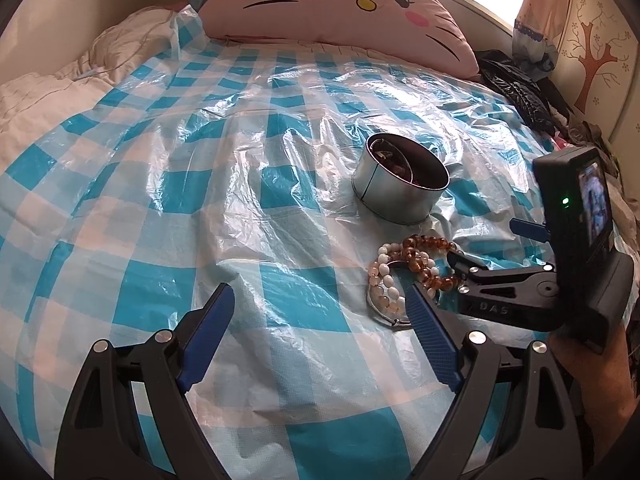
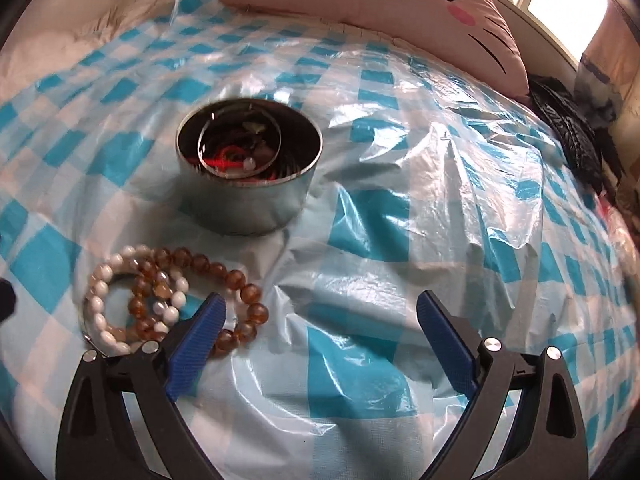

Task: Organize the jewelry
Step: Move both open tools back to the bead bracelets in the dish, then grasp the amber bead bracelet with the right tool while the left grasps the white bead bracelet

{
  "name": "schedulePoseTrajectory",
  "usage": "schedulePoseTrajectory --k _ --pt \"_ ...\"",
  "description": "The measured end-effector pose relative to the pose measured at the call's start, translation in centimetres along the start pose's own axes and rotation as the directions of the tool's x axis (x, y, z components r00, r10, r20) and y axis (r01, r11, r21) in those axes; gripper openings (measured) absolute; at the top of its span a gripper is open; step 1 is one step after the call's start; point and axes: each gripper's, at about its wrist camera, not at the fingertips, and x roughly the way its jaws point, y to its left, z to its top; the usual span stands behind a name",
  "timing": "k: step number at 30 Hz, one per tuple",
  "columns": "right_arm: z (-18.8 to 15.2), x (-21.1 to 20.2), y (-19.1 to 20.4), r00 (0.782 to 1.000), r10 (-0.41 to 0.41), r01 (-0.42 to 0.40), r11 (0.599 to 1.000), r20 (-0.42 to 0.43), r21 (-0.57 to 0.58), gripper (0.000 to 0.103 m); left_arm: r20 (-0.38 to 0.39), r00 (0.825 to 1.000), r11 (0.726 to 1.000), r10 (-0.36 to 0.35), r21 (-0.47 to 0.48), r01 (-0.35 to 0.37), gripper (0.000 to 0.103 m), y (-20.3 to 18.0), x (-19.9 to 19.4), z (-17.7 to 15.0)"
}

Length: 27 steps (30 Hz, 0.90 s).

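Bed [image 1: 48, 92]: covered by a thin, glossy plastic sheet [image 1: 280, 128] in a blue-and-white check, heavily crinkled and puckered. A soft pink cat-face pillow [image 1: 340, 4] lies along the far edge.

Tin [image 1: 400, 188]: round, low-walled, bright metal with a vertical seam, open top upward, standing on the sheet. Only the right wrist view looks into it: a silver bangle [image 2: 240, 148] leans tilted inside, over red cord and dark pieces.

Bracelets: a heap on the sheet just in front of the tin, apart from it. The amber bead bracelet [image 2: 240, 280] has round, translucent brown beads; in the right wrist view its loop stretches from the heap's top towards the lower right. The white bead bracelet [image 2: 100, 280] has smooth, opaque oval beads coiled in rings, overlapping the amber one. A thin metal ring shows at the heap's near edge.

Left claw [image 1: 320, 304]: released, ribbed blue pads wide apart, nothing between them; the right pad sits in front of the heap.

Right claw [image 2: 320, 316]: released, wide, only bare sheet between the pads; its left pad overlaps the amber loop. The left wrist view alone shows it from outside, tips at the heap, with the hand [image 1: 592, 392] that holds it.
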Motion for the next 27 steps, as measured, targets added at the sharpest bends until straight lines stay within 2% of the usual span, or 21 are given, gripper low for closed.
schedulePoseTrajectory --k 2,4,6,9,12,13,15,18,19,20,21,24,27 --pt "-0.2 0.3 -0.6 0.998 -0.056 0.056 0.998 -0.014 0.02 0.095 0.0 1.0 1.0 0.0 0.0 0.0 0.083 0.0 0.0 0.0" --pt "-0.4 0.4 -2.6 0.994 -0.102 0.105 0.99 -0.028 0.098 0.095 -0.001 1.0 1.0 -0.001 0.002 0.001 0.083 -0.1 0.0 0.0" --pt "-0.8 0.5 -4.6 0.994 -0.101 0.107 0.979 -0.047 0.171 0.095 -0.005 1.0 1.0 -0.003 0.006 0.003 0.083 -0.1 0.1 0.0" --pt "-1.0 0.0 -5.6 1.0 0.024 -0.021 0.972 -0.009 0.234 0.095 -0.007 1.0 1.0 -0.005 0.018 0.006 0.083 -0.4 0.2 -0.1" --pt "-0.5 -0.5 -4.2 0.978 0.207 -0.211 0.956 0.043 0.206 0.095 -0.009 1.0 0.999 -0.003 0.032 0.003 0.083 -0.7 0.2 -0.2" --pt "-0.3 -0.4 -3.3 0.973 0.228 -0.231 0.957 0.037 0.175 0.095 -0.009 1.0 0.999 -0.002 0.036 0.002 0.083 -0.8 0.2 -0.2" --pt "-0.1 -0.2 -1.7 0.976 0.219 -0.219 0.968 0.017 0.118 0.095 -0.011 1.0 0.999 -0.001 0.042 0.001 0.083 -0.9 0.3 -0.2" --pt "-0.2 0.3 -1.7 0.97 0.243 -0.24 0.961 -0.003 0.135 0.094 -0.012 1.0 0.999 0.0 0.049 0.001 0.083 -1.0 0.3 -0.2" --pt "-0.3 0.6 -2.1 0.962 0.271 -0.266 0.95 -0.01 0.161 0.09 -0.012 1.0 0.999 0.0 0.051 0.001 0.083 -1.1 0.3 -0.2" --pt "-0.5 0.7 -2.5 0.956 0.294 -0.287 0.94 -0.013 0.183 0.072 -0.013 1.0 0.999 0.001 0.052 0.0 0.083 -1.1 0.3 -0.2" --pt "-0.7 0.9 -2.7 0.958 0.285 -0.274 0.941 -0.026 0.197 0.057 -0.014 1.0 0.999 0.001 0.053 -0.001 0.083 -1.1 0.3 -0.2" --pt "-0.9 1.5 -3.3 0.959 0.279 -0.261 0.939 -0.049 0.224 0.053 -0.014 1.0 0.999 0.002 0.054 -0.001 0.083 -1.1 0.3 -0.2" --pt "-0.7 1.6 -2.5 0.97 0.236 -0.222 0.958 -0.06 0.181 0.054 -0.011 1.0 0.998 -0.014 0.062 0.015 0.083 -1.3 0.4 -0.2"
